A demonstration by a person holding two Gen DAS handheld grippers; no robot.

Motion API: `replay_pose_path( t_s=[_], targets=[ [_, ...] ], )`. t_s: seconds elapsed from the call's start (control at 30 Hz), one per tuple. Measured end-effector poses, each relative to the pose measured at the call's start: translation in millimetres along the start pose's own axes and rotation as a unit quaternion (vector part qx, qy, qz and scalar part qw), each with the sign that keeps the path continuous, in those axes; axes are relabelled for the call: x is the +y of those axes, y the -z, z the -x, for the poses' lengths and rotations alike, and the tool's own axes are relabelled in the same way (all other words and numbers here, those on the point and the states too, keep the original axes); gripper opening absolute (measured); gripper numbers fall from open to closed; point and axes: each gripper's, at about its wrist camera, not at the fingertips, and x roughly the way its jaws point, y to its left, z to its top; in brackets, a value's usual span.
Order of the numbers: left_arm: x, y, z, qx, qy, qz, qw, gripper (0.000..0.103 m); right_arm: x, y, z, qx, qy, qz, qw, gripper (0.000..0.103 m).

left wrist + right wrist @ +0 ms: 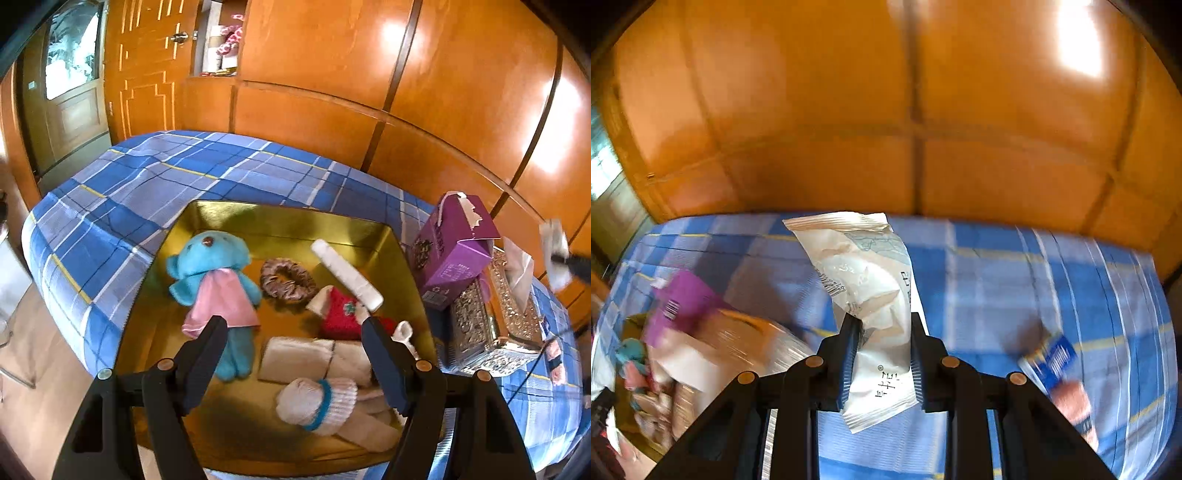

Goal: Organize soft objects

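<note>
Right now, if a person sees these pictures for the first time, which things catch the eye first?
First the gold tray on the blue plaid bed, with a blue plush bear in a pink cape lying at its left. Then the crinkled white packet pinched in the right gripper above the bedspread.

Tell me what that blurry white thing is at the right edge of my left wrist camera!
Observer: It's a white crinkly plastic packet with black print, pinched in the right hand-held gripper.
Operator: Is it lying on the bed?
Observer: No, it's held up off the blue plaid bedspread.
Operator: Is anything else over there?
Observer: Yes, a small blue-and-white packet, blurry, lies on the bedspread to the right of that gripper.
</note>
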Motion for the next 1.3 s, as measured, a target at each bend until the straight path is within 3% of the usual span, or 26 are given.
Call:
replay_pose_path(
  t_s=[0.13, 0.27, 0.47, 0.67, 0.8, 0.83, 0.9, 1.07, 1.3],
  targets=[
    [13, 4, 5, -0.007, -0.016, 0.008, 0.9998, 0.076, 71, -27, 12, -0.021, -0.053, 0.055, 0.997, 0.025],
    [32, 8, 13, -0.023, -0.036, 0.03, 0.9986, 0.076, 146, -23, 22, -0.022, -0.135, 0.11, 0.985, 0.025],
    [55, 5, 23, -0.045, -0.055, 0.062, 0.9956, 0.076, 246, 25, 4, 0.033, -0.247, 0.155, 0.956, 0.025],
    [65, 6, 23, -0.048, -0.055, 0.08, 0.9941, 0.076, 323, 80, -49, 0.101, -0.265, 0.191, 0.94, 0.026],
    [66, 8, 19, -0.042, -0.052, 0.079, 0.9947, 0.076, 347, 105, -82, 0.141, -0.25, 0.19, 0.939, 0.032],
    [65, 8, 19, -0.043, -0.053, 0.077, 0.9947, 0.076, 348, 108, -87, 0.149, -0.256, 0.184, 0.937, 0.041],
    [63, 9, 17, -0.041, -0.054, 0.073, 0.995, 0.076, 346, 112, -88, 0.157, -0.268, 0.175, 0.934, 0.046],
    [58, 11, 16, -0.04, -0.051, 0.065, 0.9958, 0.076, 325, 111, -68, 0.136, -0.274, 0.162, 0.938, 0.048],
    [34, 11, 28, -0.056, -0.042, 0.031, 0.997, 0.076, 292, 113, -30, 0.073, -0.233, 0.165, 0.956, 0.048]
  ],
)
